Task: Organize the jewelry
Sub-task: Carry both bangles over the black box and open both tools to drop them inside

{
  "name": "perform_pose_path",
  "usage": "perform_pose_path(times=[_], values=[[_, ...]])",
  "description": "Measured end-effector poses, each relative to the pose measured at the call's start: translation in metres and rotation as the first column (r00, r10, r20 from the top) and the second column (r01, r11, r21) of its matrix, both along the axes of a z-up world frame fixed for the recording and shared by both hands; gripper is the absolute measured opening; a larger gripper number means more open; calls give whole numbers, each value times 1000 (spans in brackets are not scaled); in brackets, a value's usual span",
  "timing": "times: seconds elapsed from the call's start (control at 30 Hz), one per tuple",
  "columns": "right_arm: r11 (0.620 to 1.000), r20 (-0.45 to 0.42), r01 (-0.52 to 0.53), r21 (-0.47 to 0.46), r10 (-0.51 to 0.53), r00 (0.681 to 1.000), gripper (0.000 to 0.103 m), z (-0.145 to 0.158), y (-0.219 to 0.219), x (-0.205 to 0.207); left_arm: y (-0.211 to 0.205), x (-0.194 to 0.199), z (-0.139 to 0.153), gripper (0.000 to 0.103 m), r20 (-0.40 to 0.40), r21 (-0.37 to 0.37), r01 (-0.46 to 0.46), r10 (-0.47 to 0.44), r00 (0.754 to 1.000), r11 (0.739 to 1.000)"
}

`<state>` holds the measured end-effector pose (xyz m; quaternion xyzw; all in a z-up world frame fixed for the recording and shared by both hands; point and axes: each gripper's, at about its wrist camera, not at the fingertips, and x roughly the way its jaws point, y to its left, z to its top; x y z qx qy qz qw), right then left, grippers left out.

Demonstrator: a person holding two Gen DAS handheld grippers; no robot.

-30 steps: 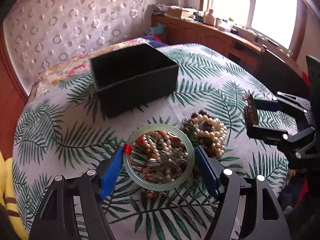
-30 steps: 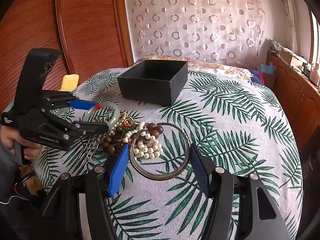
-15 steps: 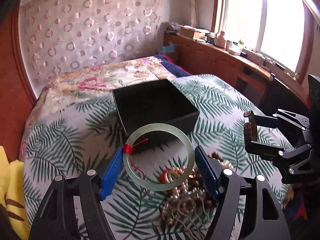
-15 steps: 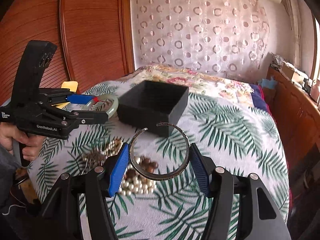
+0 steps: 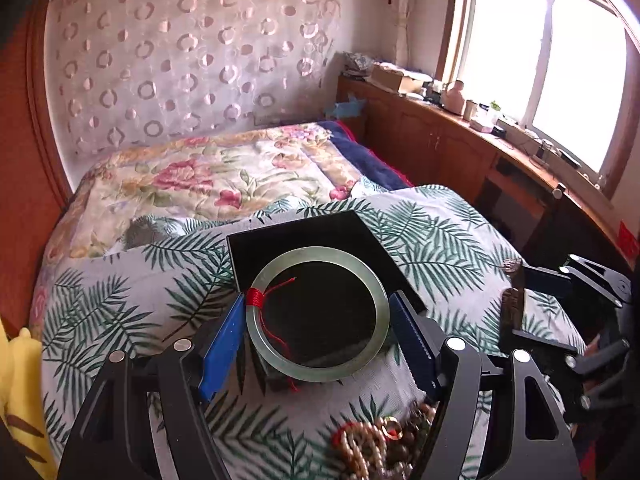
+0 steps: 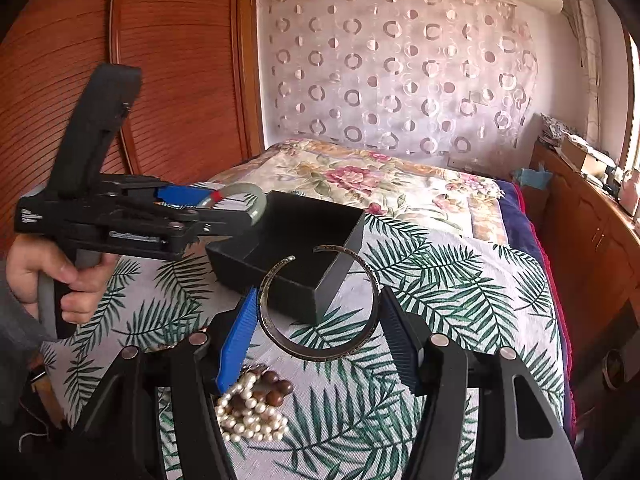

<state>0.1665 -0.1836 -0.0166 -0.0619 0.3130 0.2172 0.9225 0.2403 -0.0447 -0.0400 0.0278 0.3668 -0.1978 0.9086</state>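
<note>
Left gripper [image 5: 316, 330] fingers clamp a green bangle [image 5: 280, 272] above the black box [image 6: 340, 236]; right gripper [image 6: 318, 316] fingers clamp a metal cuff [image 6: 360, 338] near the box's front corner. Bead pile [image 6: 252, 408] partly hidden.

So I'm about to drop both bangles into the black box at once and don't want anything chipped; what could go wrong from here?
The pale green jade bangle is held only at two rim points by the left gripper, so it could slip. The dark metal open cuff in the right gripper might land on it inside the black box. The grippers could also bump over the box.
</note>
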Motion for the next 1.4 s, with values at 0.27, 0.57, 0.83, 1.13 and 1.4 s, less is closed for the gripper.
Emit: perform_pose_path(times=[0.27, 0.57, 0.83, 1.13, 1.4], values=[[1000, -14, 10, -29, -10, 1000, 63, -6, 1, 20, -6, 27, -25, 69, -59, 9, -11, 11, 998, 1000], [999, -27, -12, -44, 11, 1000, 63, -12, 6, 34, 4, 24, -24, 79, -38, -43, -27, 25, 999, 999], [997, -28, -68, -26, 68, 997, 63, -11, 23, 50, 33, 12, -7, 92, 30, -79, -86, 89, 996, 993], [986, -57, -136, -96, 131, 990, 63, -18, 62, 88, 70, 4, -10, 95, 67, -50, -168, 171, 983, 985], [966, -134, -165, -199, 140, 981, 63, -35, 94, 124, 89, -8, -15, 95, 81, -35, -167, 169, 982, 985]])
